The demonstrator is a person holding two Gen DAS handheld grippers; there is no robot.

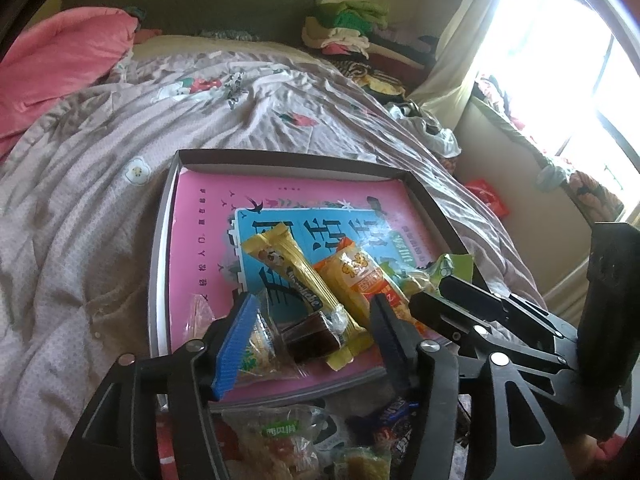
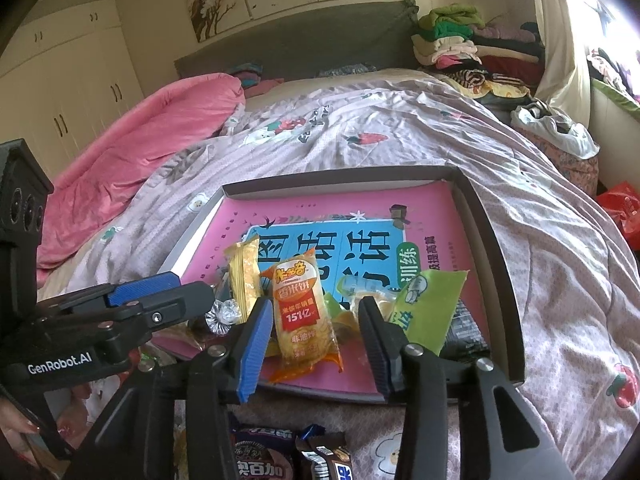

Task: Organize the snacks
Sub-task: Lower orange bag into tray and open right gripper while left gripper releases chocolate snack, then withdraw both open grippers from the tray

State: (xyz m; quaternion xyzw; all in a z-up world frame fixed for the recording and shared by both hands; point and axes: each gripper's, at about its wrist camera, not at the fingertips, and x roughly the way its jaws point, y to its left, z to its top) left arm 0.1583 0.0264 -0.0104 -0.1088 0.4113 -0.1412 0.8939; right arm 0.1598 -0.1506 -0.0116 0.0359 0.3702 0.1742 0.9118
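A shallow box tray point(image 1: 432, 200) point(image 2: 496, 248) lined with a pink book lies on the bed. In it lie a yellow wafer bar point(image 1: 296, 276) point(image 2: 242, 276), an orange rice-cracker pack point(image 1: 356, 276) point(image 2: 302, 312), a green packet point(image 2: 432, 300) point(image 1: 448, 266), a clear-wrapped dark brown candy point(image 1: 310, 334) and a small clear snack pack point(image 1: 260, 344). My left gripper point(image 1: 312, 344) is open, its jaws either side of the brown candy and the small pack. My right gripper point(image 2: 316, 344) is open around the orange pack's lower end.
More snack packs lie on the bed in front of the tray point(image 1: 280, 440) point(image 2: 288, 456). A pink quilt point(image 2: 160, 132) lies at the left, folded clothes point(image 2: 460, 40) at the headboard's right, and a window point(image 1: 580, 80) on the right.
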